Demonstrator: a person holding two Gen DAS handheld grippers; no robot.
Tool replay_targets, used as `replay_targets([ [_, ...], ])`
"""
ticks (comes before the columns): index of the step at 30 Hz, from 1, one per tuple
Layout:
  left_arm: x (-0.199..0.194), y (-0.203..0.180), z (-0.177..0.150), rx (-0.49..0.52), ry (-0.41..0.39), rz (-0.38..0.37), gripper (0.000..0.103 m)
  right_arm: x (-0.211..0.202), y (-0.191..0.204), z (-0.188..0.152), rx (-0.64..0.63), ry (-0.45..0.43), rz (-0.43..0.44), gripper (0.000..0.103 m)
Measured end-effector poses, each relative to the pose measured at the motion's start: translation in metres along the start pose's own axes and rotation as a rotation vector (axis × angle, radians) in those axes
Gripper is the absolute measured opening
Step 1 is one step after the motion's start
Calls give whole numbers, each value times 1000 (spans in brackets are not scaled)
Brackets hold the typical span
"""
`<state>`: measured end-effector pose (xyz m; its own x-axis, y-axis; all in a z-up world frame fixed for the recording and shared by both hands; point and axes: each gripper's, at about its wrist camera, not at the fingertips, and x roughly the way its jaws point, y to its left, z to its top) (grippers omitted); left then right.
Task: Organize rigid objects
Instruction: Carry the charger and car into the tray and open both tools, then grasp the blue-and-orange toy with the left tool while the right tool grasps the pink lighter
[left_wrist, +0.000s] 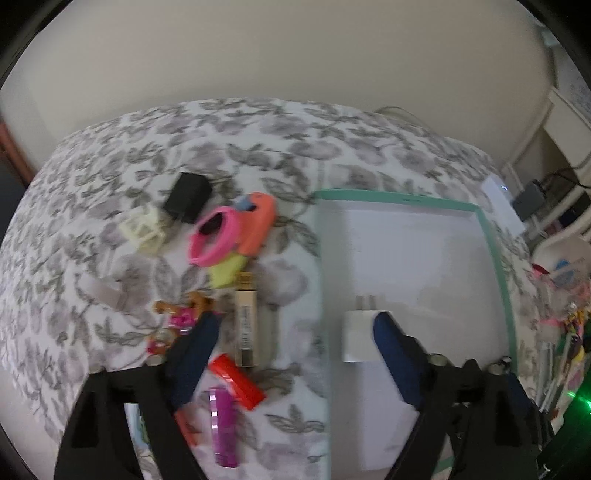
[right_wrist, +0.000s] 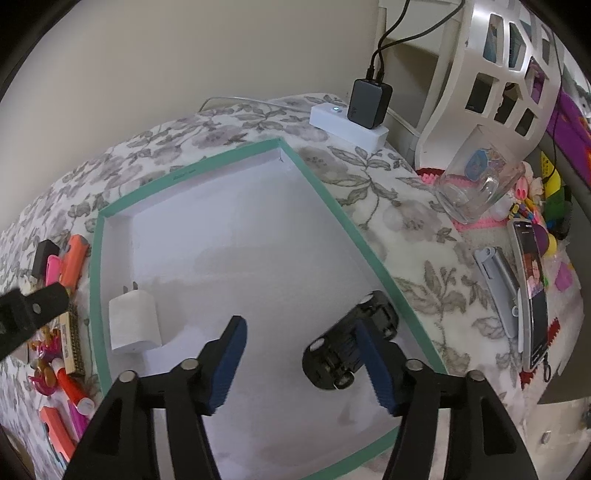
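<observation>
Floral-cloth counter (left_wrist: 258, 147) carries green-rimmed tray (right_wrist: 325, 192). Left tongs (left_wrist: 295, 332) released, nothing gripped, straddling the tray's left rim; white charger (left_wrist: 358, 336) lies in the tray just beside the right finger. Right tongs (right_wrist: 303, 350) released over the tray; black toy car (right_wrist: 347, 350) upside down, against the right finger. Loose clutter (left_wrist: 229, 236) left of the tray.

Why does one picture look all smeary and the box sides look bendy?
Left wrist view: smeared throughout, so the white charger and the toys look soft. Right wrist view: sharper, the black toy car is crisp. Both views: the fisheye lens bends the green-edged box, and the corners go dark.
</observation>
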<state>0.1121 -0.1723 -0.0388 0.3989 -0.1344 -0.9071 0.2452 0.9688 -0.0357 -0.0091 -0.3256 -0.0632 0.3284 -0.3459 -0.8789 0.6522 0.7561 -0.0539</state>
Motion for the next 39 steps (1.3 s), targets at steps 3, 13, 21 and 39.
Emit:
replay_targets([
  [3, 1, 14, 1, -35, 2, 31, 88, 1, 2, -2, -9, -1, 8, 80],
  [13, 2, 61, 2, -165, -20, 44, 100, -1, 7, -7, -12, -8, 37, 103],
  [21, -2, 85, 2, -206, -26, 66, 101, -8, 15, -10, -14, -24, 77, 103],
  [39, -38, 142, -26, -178, -18, 157, 101, -58, 96, -29, -144, 11, 349, 103],
])
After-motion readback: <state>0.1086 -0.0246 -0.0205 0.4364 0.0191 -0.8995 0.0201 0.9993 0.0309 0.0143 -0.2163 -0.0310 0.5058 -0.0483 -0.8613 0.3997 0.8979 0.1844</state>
